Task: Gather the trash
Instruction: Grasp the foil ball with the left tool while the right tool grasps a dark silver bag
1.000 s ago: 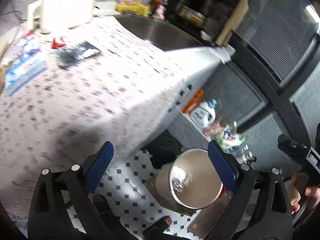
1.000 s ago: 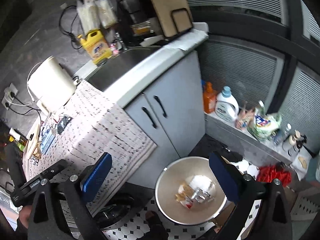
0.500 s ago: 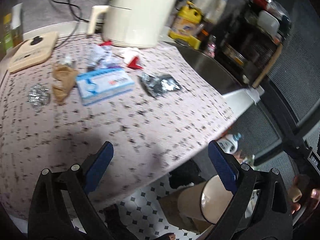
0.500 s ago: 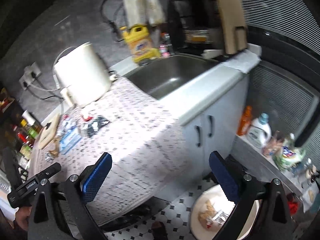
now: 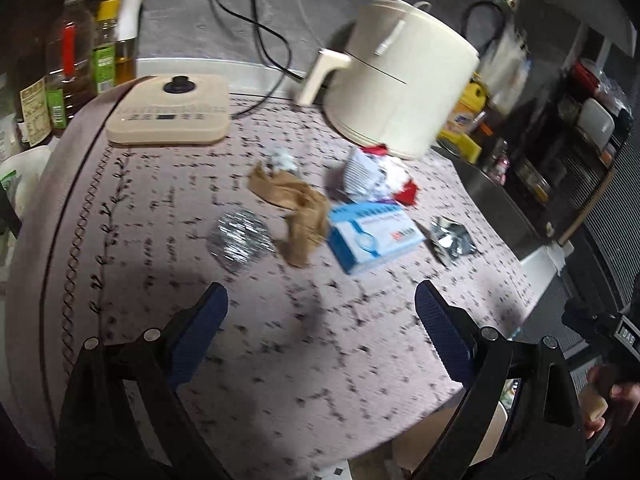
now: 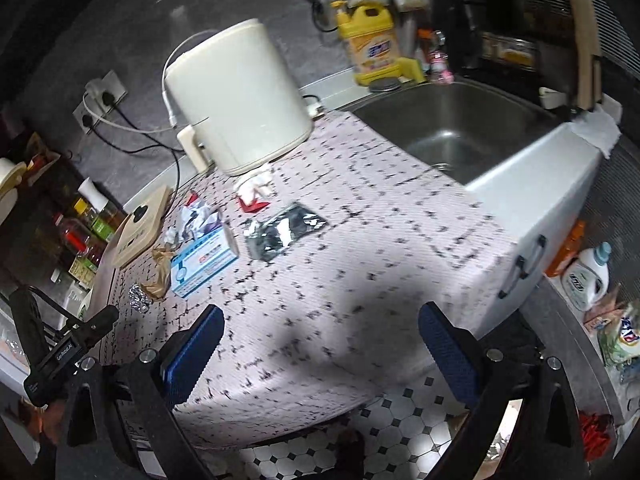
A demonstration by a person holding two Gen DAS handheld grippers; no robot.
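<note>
Trash lies on the patterned tablecloth [image 5: 320, 340]: a crumpled foil ball [image 5: 239, 240], brown crumpled paper [image 5: 298, 208], a blue and white box [image 5: 374, 236], a silver foil wrapper [image 5: 454, 240], white crumpled paper [image 5: 362, 174] and a red scrap [image 5: 408, 194]. My left gripper [image 5: 320, 336] is open and empty, above the near part of the table. My right gripper [image 6: 320, 352] is open and empty over the table's edge. The box [image 6: 202, 262], the foil wrapper [image 6: 282, 230] and the foil ball [image 6: 139, 298] also show in the right wrist view.
A cream air fryer [image 5: 400, 80] stands at the back of the table, a flat beige appliance [image 5: 170, 112] at its left, bottles [image 5: 72, 64] beyond. A steel sink [image 6: 460, 128] lies right of the table. A tiled floor [image 6: 400, 420] lies below.
Both grippers have swung up from the bin on the floor to face the tabletop. The trash on the table is now nearer and centred in the left view.
</note>
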